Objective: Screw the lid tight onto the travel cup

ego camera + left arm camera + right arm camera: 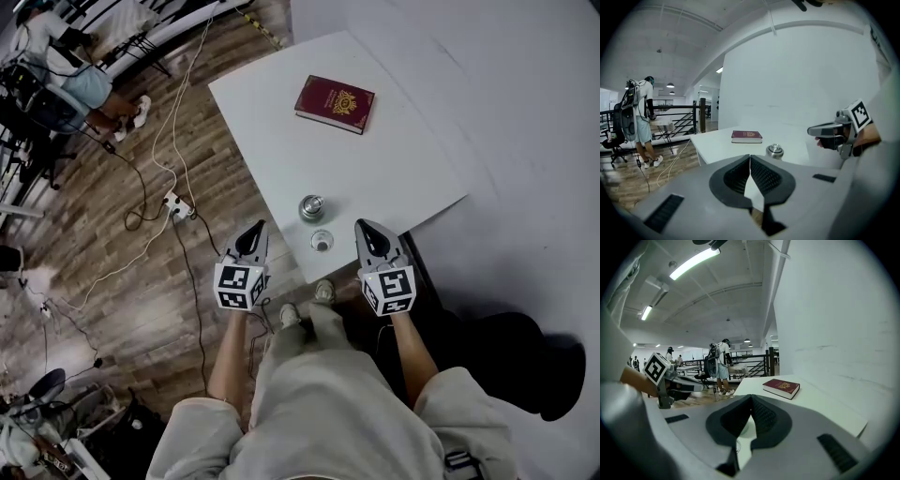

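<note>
- Both tongs are hanging shut and empty: left gripper [258, 229] and right gripper [364, 228], grey shells with ribbed black pads.
- Just past them, a clear round lid [322, 241] is lying loose beside the squat, shiny steel travel cup [311, 207]; to my eye, all the screwing is waiting.
- Farther back, a maroon book [335, 103] is resting on the matte white table [272, 127].

White table [281, 141] is sitting on wood-plank floor [103, 244] beside a white wall [797, 70], power strip [178, 206] is lying on the floor, strip light [693, 261] is glowing overhead.
</note>
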A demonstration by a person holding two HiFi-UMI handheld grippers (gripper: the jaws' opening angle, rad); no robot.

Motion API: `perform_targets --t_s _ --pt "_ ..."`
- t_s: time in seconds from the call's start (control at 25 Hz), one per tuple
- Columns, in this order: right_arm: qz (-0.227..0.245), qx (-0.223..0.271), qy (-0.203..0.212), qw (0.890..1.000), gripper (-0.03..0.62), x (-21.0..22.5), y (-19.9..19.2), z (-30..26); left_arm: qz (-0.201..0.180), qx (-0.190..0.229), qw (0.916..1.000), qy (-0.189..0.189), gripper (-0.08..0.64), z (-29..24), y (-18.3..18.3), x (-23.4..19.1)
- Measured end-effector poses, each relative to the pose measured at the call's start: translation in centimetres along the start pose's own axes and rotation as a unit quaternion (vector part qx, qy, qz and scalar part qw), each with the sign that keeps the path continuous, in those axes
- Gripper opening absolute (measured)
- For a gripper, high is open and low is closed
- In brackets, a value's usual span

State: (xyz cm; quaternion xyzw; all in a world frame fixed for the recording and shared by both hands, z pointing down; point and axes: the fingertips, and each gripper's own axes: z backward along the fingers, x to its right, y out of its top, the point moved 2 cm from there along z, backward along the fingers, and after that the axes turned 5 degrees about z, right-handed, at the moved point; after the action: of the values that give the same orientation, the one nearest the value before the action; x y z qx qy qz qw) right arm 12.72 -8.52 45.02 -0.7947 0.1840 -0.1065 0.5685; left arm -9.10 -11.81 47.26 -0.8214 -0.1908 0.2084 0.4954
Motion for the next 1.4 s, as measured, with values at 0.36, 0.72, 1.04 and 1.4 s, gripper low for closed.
perform_targets --t_s 0.36,0.72,1.04,1.4 --pt "-0.002 -0.001 0.025 1.0 0.0 -0.2 -1.7 -1.6 -0.011 0.0 0.9999 -0.013 0.008 -1.8 -1.7 0.8" --pt "0.006 -0.006 0.026 1.0 0.0 -1.2 -3.5 -3.6 -0.013 -0.006 0.9989 -0.046 0.008 -4.3 -4.8 0.3" --pt "-0.002 -0.014 0.02 1.0 0.0 -2.4 -5.3 -4.8 -0.014 -0.01 0.9969 -0.077 0.009 -5.6 -6.9 -0.4" --pt "0.003 -0.008 0.045 0.999 0.0 -3.2 -6.5 -5.9 -0.013 -0.016 0.9934 -0.113 0.011 -6.7 -8.9 -0.1"
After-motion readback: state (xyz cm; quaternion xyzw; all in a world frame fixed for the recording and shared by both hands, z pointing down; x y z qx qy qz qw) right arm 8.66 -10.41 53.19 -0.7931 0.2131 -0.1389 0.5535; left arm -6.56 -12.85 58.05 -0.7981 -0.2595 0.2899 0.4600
